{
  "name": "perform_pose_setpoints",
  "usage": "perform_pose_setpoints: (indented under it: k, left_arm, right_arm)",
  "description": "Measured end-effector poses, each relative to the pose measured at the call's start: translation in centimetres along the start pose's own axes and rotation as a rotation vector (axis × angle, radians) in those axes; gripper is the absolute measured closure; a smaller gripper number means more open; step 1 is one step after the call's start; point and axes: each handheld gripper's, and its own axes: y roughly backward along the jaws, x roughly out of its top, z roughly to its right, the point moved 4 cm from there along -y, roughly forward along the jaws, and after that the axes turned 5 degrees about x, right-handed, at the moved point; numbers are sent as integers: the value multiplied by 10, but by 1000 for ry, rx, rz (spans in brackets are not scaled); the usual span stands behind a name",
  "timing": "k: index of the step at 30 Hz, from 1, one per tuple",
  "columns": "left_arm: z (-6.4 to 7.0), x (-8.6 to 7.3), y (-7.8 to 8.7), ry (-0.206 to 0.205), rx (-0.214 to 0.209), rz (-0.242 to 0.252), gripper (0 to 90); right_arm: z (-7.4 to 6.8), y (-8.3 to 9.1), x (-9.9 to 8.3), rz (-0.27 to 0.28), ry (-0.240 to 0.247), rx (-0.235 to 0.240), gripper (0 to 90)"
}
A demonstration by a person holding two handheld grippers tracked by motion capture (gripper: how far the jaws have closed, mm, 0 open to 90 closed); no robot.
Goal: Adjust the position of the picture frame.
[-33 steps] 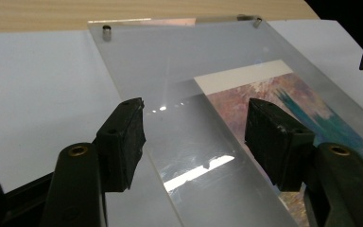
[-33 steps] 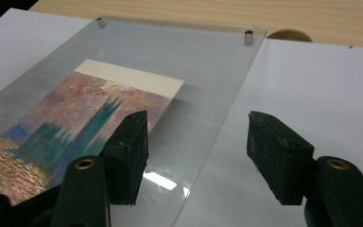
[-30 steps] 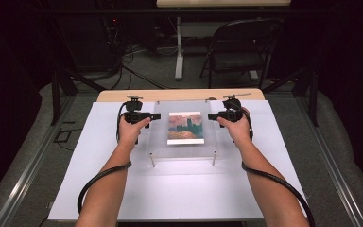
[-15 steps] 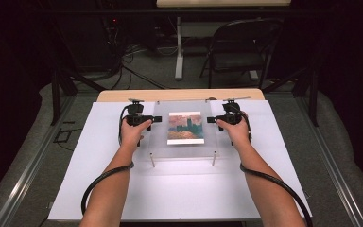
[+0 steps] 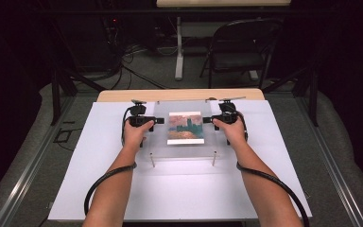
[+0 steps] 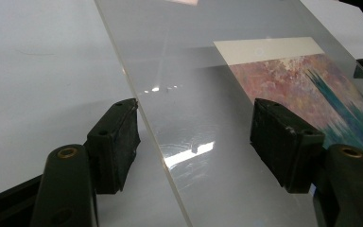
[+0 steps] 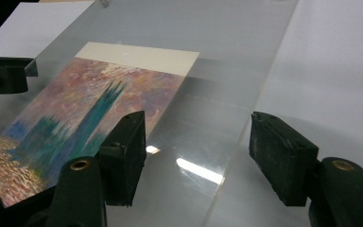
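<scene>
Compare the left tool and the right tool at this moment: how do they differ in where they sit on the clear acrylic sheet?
The left tool straddles the left edge of the clear acrylic sheet, with bare acrylic between it and the painting print. The right tool straddles the opposite right edge, one jaw reaching over the print's margin. The left tool points rightward, the right tool leftward, facing each other. Both are open, jaws apart about the sheet edge, neither clamped.

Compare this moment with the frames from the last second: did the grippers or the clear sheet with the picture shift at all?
Hardly anything moved. The left gripper and right gripper sit at the side edges of the clear sheet as before, jaws open astride each edge, nothing yet clamped. The hands edged very slightly away from the camera at most. The painted picture, the sheet on its standoff pegs and the white table stayed as they were.
</scene>
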Motion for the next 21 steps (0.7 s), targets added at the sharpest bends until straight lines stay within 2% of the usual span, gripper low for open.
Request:
perform_pose_setpoints:
  k: [6, 12, 21]
  left_arm:
    - [0, 1, -4, 23, 0, -6, 306]
    - [-1, 3, -7, 34, -26, -15, 300]
    - [-1, 3, -10, 50, -40, -10, 291]
  right_arm:
    - [-1, -5, 3, -9, 6, -16, 343]
    - [1, -8, 7, -13, -2, -15, 330]
    - [6, -13, 8, -7, -58, 13, 324]
